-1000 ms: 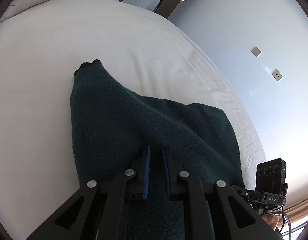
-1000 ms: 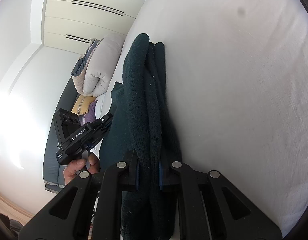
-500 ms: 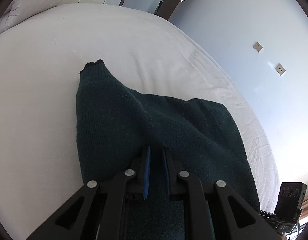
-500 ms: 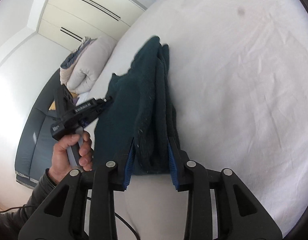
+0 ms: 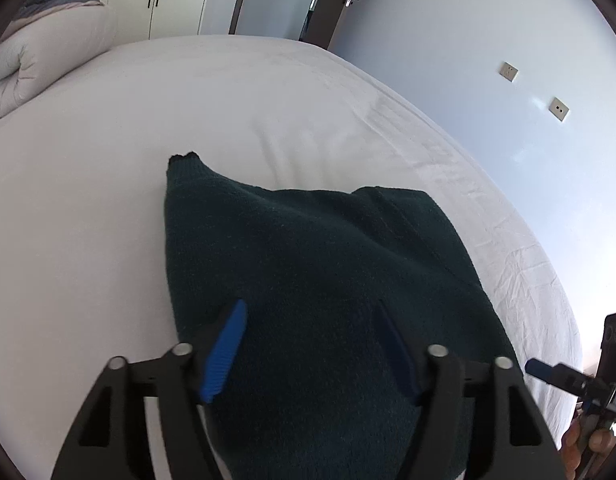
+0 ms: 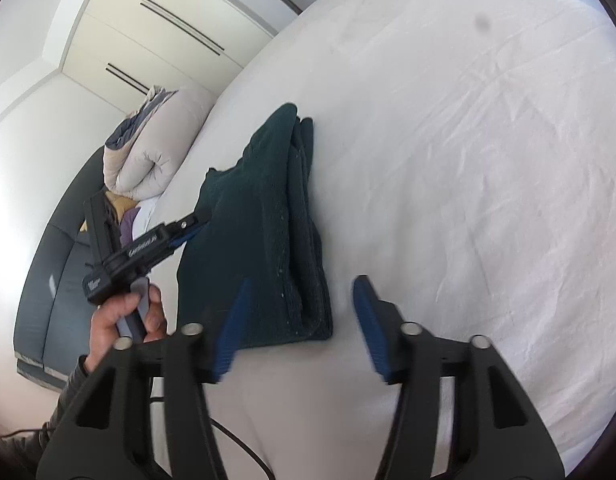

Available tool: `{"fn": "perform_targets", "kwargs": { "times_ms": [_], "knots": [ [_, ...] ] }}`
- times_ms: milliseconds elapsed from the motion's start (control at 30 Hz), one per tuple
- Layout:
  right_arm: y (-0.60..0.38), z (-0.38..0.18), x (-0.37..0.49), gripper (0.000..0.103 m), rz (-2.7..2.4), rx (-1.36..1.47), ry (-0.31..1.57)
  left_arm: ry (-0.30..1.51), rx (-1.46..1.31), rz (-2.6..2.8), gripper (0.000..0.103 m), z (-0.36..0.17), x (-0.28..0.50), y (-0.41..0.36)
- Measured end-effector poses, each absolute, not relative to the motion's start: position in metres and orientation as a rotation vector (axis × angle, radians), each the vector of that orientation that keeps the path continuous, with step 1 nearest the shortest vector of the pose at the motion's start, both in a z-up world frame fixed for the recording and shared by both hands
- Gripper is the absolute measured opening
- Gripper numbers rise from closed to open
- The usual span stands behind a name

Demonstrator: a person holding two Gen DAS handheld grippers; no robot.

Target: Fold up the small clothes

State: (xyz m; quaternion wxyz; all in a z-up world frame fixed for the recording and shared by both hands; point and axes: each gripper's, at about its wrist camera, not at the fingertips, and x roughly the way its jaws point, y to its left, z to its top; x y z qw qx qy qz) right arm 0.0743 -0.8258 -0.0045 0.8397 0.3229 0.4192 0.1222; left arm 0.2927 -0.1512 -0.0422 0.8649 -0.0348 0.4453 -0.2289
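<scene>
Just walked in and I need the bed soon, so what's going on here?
A person is folding a dark green knit garment on the white bed, with a hand-held gripper in each hand. The garment lies folded in layers. Both the left hand-held gripper and the right hand-held gripper are opening; neither pinches the cloth now. A rolled duvet sits at the far end.

Folded dark-green knit (image 6: pixel 264 216) on bed

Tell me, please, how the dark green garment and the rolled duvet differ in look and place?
The dark green garment is dark and folded flat in layers; the rolled duvet is pale and bulky. The garment lies mid-bed by the tongs; the duvet sits at the far end. Both rest on the white sheet.
</scene>
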Motion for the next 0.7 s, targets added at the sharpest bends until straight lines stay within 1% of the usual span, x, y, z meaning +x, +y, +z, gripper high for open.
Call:
{"fn": "perform_targets", "kwargs": {
  "times_ms": [100, 200, 233, 300, 400, 533, 633, 667, 700],
  "knots": [
    [-0.826, 0.009, 0.085, 0.067, 0.265, 0.67, 0.86, 0.861, -0.122, -0.461, 0.095, -0.023, 0.273, -0.129],
    [-0.817, 0.013, 0.107, 0.067, 0.291, 0.635, 0.886, 0.885, -0.208, -0.449, 0.096, -0.027, 0.275, -0.102],
    [-0.813, 0.012, 0.116, 0.067, 0.307, 0.629, 0.905, 0.911, -0.233, -0.44, 0.095, -0.034, 0.278, -0.095],
    [-0.808, 0.006, 0.137, 0.067, 0.311, 0.618, 0.948, 0.966, -0.293, -0.439, 0.087, -0.048, 0.285, -0.085],
    [-0.804, 0.002, 0.164, 0.067, 0.327, 0.634, 0.987, 1.07, -0.39, -0.479, 0.078, -0.073, 0.292, -0.078],
    [-0.799, -0.015, 0.199, 0.067, 0.327, 0.636, 1.037, 1.132, -0.428, -0.529, 0.078, -0.09, 0.294, -0.091],
    [-0.797, -0.029, 0.223, 0.067, 0.326, 0.653, 1.075, 1.153, -0.396, -0.527, 0.078, -0.091, 0.297, -0.103],
    [-0.796, -0.031, 0.228, 0.067, 0.325, 0.658, 1.075, 1.159, -0.383, -0.521, 0.077, -0.091, 0.298, -0.106],
    [-0.794, -0.031, 0.233, 0.066, 0.33, 0.654, 1.079, 1.169, -0.365, -0.512, 0.074, -0.091, 0.299, -0.109]
  ]
}}
